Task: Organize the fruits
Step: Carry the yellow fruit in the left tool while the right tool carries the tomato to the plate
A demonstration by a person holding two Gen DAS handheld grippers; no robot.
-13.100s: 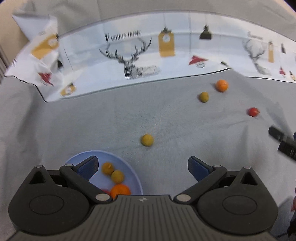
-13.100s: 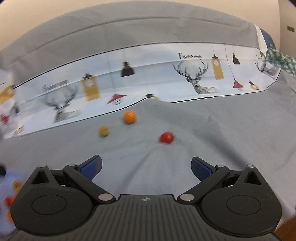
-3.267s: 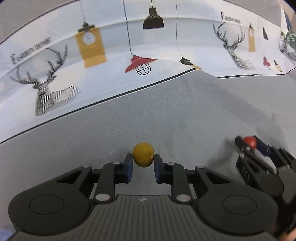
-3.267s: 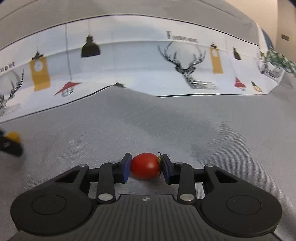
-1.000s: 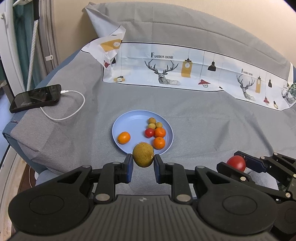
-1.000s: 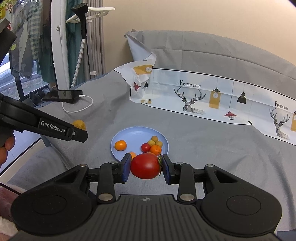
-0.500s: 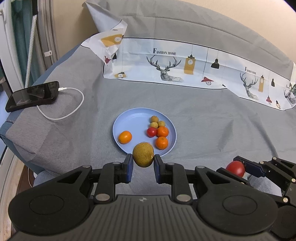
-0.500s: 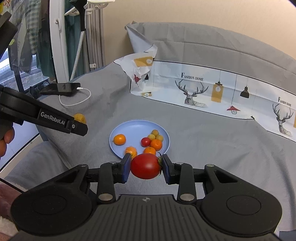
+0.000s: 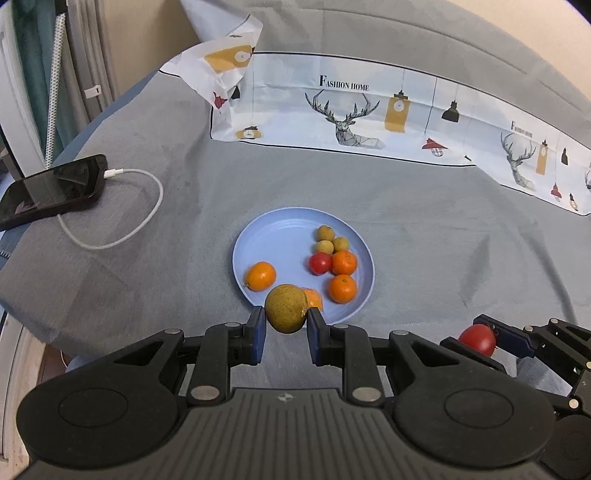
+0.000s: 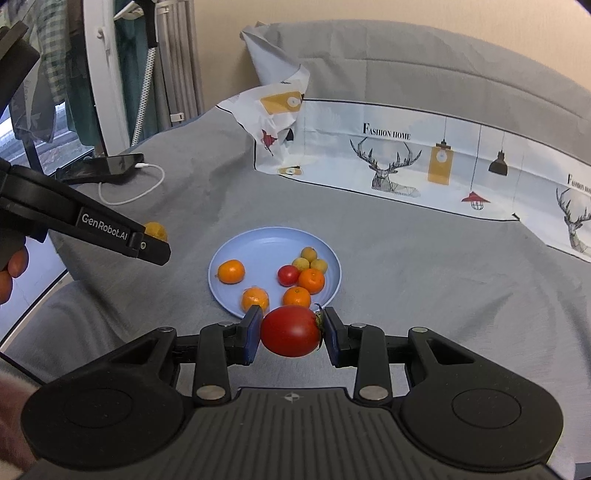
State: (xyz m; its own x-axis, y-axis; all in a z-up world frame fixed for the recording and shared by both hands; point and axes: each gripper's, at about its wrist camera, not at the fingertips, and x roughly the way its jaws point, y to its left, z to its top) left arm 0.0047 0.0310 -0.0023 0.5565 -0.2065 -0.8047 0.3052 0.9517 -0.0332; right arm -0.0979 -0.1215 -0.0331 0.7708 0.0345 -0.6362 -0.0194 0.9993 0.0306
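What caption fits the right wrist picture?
Right hand-held gripper carries a red tomato toward the blue plate of fruit.

Beige wall [image 10: 406, 33]; grey-covered furniture [image 9: 424, 206], maybe sofa; window [image 10: 44, 147] at left.

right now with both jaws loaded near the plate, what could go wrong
1. The plate is shallow and its right half is crowded with oranges and small yellow fruit; a dropped tomato could knock them or roll off the rim.
2. Both grippers, left with the yellow-green fruit and right, head for the same near edge and may collide.
3. Squeezing harder could split the tomato.
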